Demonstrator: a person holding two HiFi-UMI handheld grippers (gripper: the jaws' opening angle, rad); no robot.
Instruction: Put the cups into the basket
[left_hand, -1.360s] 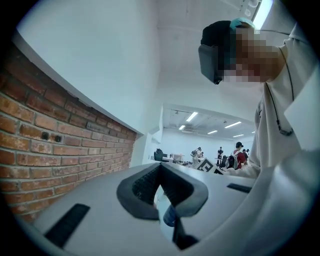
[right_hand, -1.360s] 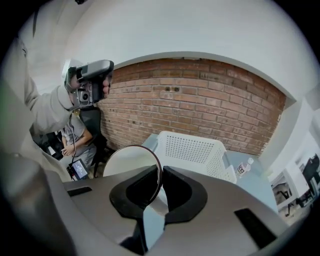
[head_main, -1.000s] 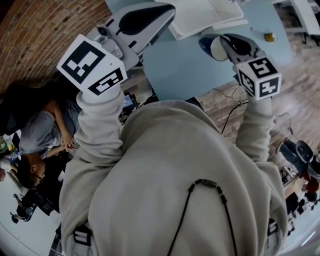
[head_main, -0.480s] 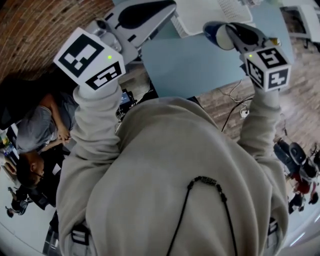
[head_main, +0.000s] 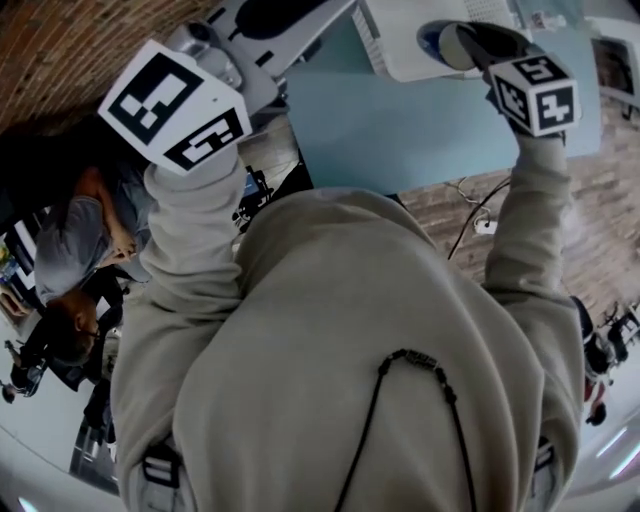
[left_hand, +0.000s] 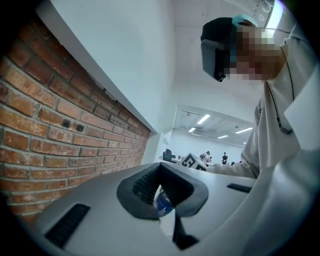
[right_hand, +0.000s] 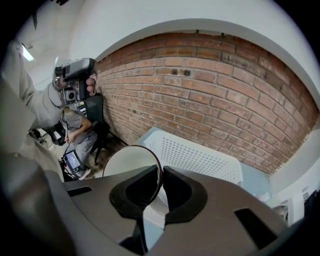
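We see the cup (right_hand: 131, 162) best from the right gripper view: a round mouth with a thin dark rim and a plain white inside. In the head view the same cup (head_main: 440, 42) shows a blue outer wall. The right gripper (right_hand: 161, 177) has its jaws pinched onto the cup's rim, one pad inside and one outside, holding the cup in the air with its mouth turned sideways. The cup hangs just in front of the near left corner of the basket (right_hand: 200, 155), which is white with walls pierced by small holes.

The left gripper (left_hand: 161, 185) has its jaws drawn close on a sliver of blue and white. We take this for a second cup (left_hand: 162, 204), though too little of it shows for us to be sure.

We count two cups, one in each gripper, and one basket. The basket stands on one pale blue table (head_main: 420, 130) by a brick wall (right_hand: 210, 85). The left gripper is held off the table's left side.
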